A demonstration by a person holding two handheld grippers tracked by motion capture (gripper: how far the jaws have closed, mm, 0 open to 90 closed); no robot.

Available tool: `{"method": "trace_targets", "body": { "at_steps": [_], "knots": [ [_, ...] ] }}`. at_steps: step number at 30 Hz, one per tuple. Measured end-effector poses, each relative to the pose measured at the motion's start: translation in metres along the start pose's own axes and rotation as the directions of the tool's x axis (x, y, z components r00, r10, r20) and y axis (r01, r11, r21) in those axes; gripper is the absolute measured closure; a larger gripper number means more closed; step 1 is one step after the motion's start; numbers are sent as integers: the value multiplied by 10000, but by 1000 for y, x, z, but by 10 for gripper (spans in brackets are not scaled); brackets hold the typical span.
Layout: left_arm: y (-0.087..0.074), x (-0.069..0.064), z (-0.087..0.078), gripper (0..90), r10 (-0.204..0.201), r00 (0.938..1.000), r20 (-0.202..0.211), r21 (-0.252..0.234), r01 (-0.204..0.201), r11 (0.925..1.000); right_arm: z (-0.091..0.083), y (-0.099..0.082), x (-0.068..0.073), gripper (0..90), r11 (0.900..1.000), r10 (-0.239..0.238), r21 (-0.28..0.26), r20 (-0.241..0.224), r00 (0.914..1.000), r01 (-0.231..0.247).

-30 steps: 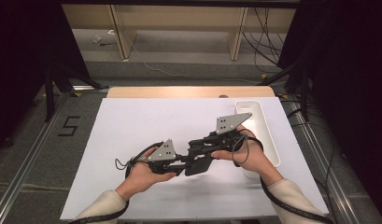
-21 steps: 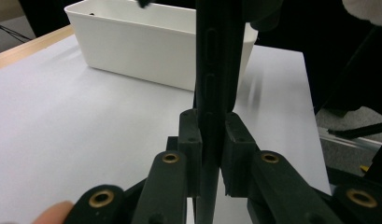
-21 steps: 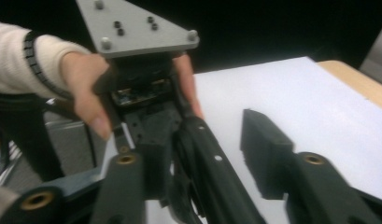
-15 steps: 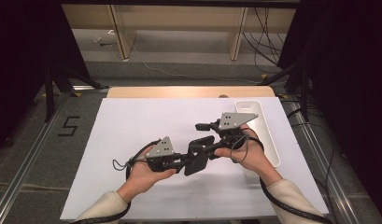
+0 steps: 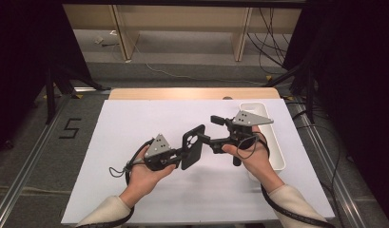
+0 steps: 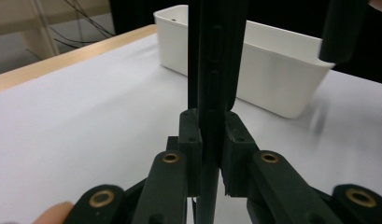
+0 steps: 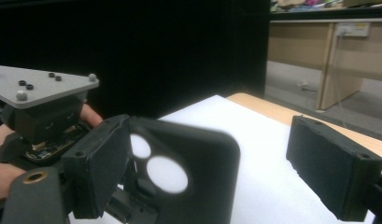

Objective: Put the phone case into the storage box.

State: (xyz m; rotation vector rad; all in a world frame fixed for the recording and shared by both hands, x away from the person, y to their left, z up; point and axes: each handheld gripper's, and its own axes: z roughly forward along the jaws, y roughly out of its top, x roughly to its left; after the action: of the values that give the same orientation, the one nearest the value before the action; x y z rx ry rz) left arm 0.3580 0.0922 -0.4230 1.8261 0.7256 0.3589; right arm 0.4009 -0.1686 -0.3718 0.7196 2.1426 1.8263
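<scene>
the black phone case (image 5: 193, 146) hung above the white worktop (image 5: 135, 128), pinched edge-on in the left tongs (image 6: 212, 154). the right tongs (image 5: 212, 129) had just been opening and stood spread, one pad (image 7: 97, 170) beside the case, not pressing. best to draw them back clear of the camera cutouts. the white bin (image 5: 273, 142) sat just to the right; nothing blocked it.

Black phone case (image 5: 194, 145) (two round cutouts showing white through); black grippers, grey top plates; white bin (image 5: 270, 137); white table sheet (image 5: 135, 123), tan wood edge.
</scene>
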Motion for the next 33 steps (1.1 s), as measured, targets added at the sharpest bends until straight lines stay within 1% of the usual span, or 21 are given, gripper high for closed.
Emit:
{"method": "trace_targets", "body": {
  "at_steps": [2, 5, 7, 9, 12, 14, 19, 24, 27, 33],
  "knots": [
    [0, 1, -1, 800, -148, 9995, -272, -65, 146, 9999, 1, -1, 2, 98, 10000, -65, -1, 9, 10000, 65],
    [0, 2, 0, 799, -267, 9984, -494, -90, 263, 9996, 3, -1, 5, 70, 9998, -209, 53, 1, 9998, 209],
    [0, 2, 1, 799, -317, 9975, -630, -97, 312, 9995, 3, -1, 6, 42, 9996, -257, 63, -17, 9997, 258],
    [0, 1, 2, 799, -281, 9968, -753, -93, 275, 9996, 4, -2, 7, 17, 9996, -279, 84, -5, 9996, 279],
    [0, -1, 4, 799, -279, 9956, -893, -127, 268, 9996, 5, -3, 8, 3, 9997, -248, 90, 125, 9996, 247],
    [0, -1, 5, 799, -239, 9949, -981, -129, 227, 9997, 6, -4, 8, 3, 9997, -247, 74, 411, 9988, 244],
    [1, -2, 8, 799, -271, 9935, -1110, -210, 249, 9995, 8, -5, 10, 3, 9996, -281, 80, 539, 9981, 277],
    [3, -7, 12, 799, -85, 9931, -1173, -195, 63, 9998, 10, -6, 12, 3, 9993, -377, 59, 563, 9977, 374],
    [4, -10, 14, 799, -42, 9926, -1210, -209, 17, 9998, 10, -6, 13, 3, 9992, -409, 19, 746, 9964, 409],
    [6, -16, 19, 798, 17, 9932, -1162, -205, -41, 9998, 12, -8, 14, 3, 9992, -387, -6, 804, 9960, 389]
  ]
}}
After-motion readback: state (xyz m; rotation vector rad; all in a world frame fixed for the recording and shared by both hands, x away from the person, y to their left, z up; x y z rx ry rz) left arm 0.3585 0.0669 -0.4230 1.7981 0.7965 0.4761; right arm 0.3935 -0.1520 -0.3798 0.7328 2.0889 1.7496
